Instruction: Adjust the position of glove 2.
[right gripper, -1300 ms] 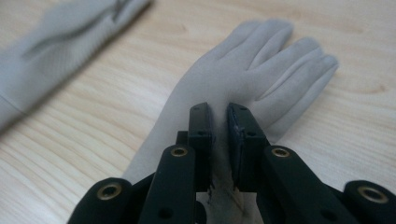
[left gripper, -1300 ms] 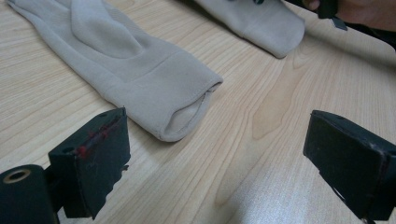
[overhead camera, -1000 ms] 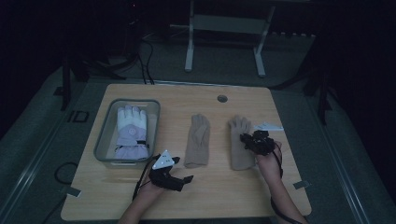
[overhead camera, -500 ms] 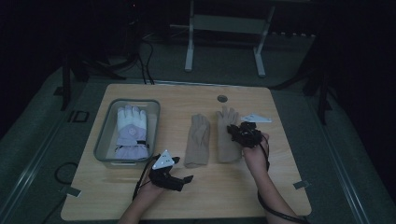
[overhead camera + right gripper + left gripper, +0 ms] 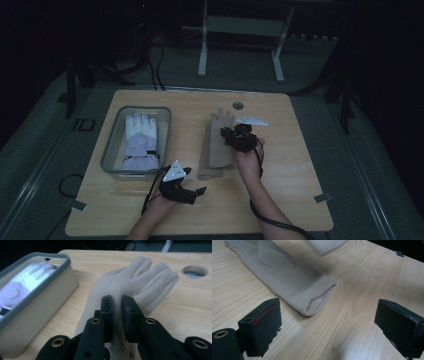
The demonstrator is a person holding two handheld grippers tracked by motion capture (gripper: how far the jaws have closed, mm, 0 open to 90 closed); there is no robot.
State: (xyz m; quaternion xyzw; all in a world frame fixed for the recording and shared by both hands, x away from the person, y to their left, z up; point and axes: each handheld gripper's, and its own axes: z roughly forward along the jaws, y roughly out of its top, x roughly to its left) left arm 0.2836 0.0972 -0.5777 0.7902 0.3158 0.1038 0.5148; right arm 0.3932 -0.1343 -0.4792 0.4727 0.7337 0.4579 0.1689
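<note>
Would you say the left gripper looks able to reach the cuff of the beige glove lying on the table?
Probably yes: the left gripper is open, and bare table lies between it and the beige glove cuff.

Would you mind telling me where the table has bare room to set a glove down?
Bare wood runs along the table's right side, from the round hole down to the near edge, and between the tray and the beige gloves. The near middle is crowded: the left gripper sits there, and the right gripper pinches a glove.
</note>
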